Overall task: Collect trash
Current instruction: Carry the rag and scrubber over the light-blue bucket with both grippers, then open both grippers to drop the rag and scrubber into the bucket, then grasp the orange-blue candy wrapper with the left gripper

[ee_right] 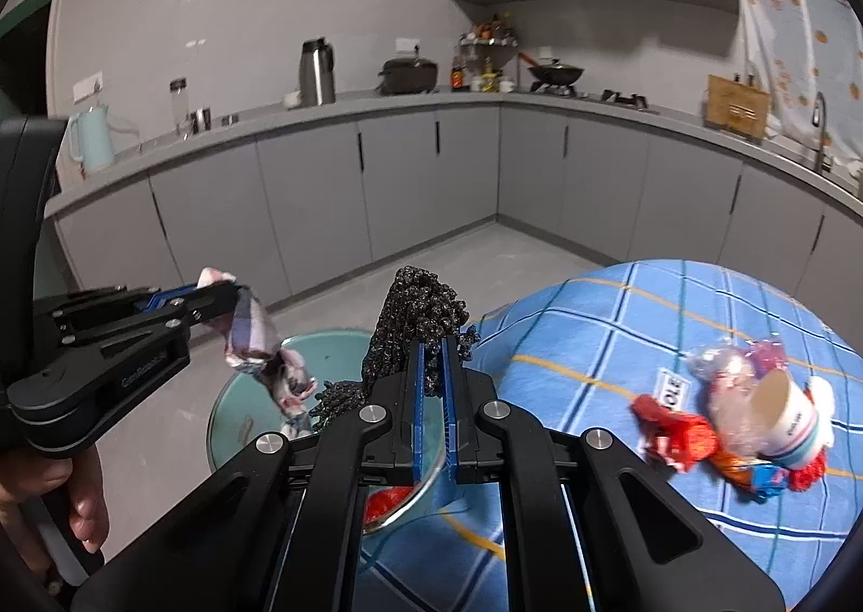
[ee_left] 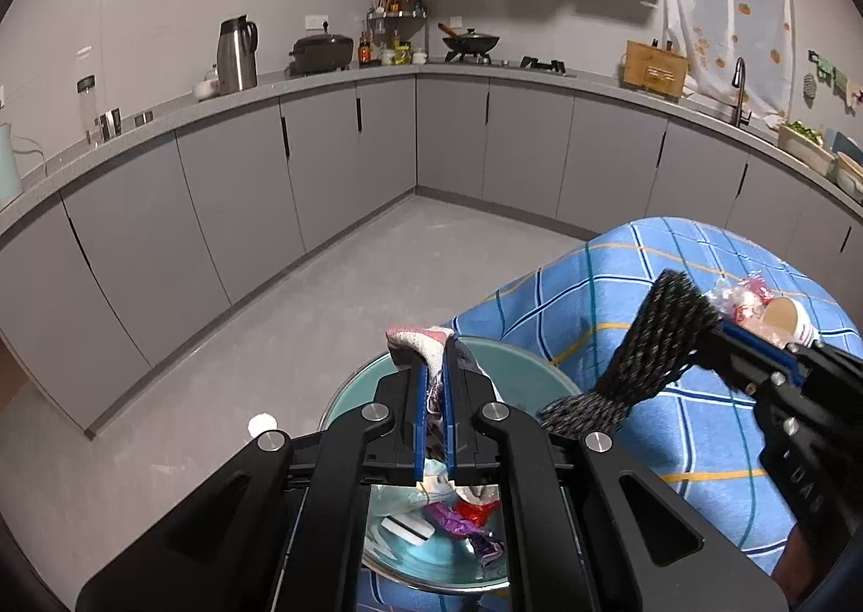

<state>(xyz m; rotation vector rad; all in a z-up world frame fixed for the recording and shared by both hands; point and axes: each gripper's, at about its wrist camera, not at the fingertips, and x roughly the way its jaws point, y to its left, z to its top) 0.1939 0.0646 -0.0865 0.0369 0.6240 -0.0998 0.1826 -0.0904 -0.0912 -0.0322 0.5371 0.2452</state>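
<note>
The left tongs were clamped on a pink-and-white rag, plaid purple and white on one face, crumpled and twisted. In the right wrist view the same tongs held the rag near one end; its long axis hung downward and slanted toward the right tongs, its loose end dangling over the bowl. The right tongs were clamped on a black knitted mesh cloth, coarse and speckled; the greater part bunched upright above the pads, and a shorter tail trailed down and left toward the bowl rim. In the left wrist view the right tongs gripped the cloth at its upper end, and its long axis ran diagonally down and left to a lower end lying on the tablecloth beside the bowl. Below both tongs stood a glass bowl holding red, purple and white wrappers. It rested on a counter covered with a blue checked tablecloth. Further out on the tablecloth lay a pile of trash: red and clear wrappers and a paper cup on its side, mouth facing left. Grey kitchen cabinets lined the room beyond. A hand gripped the handle of the left tongs.
</note>
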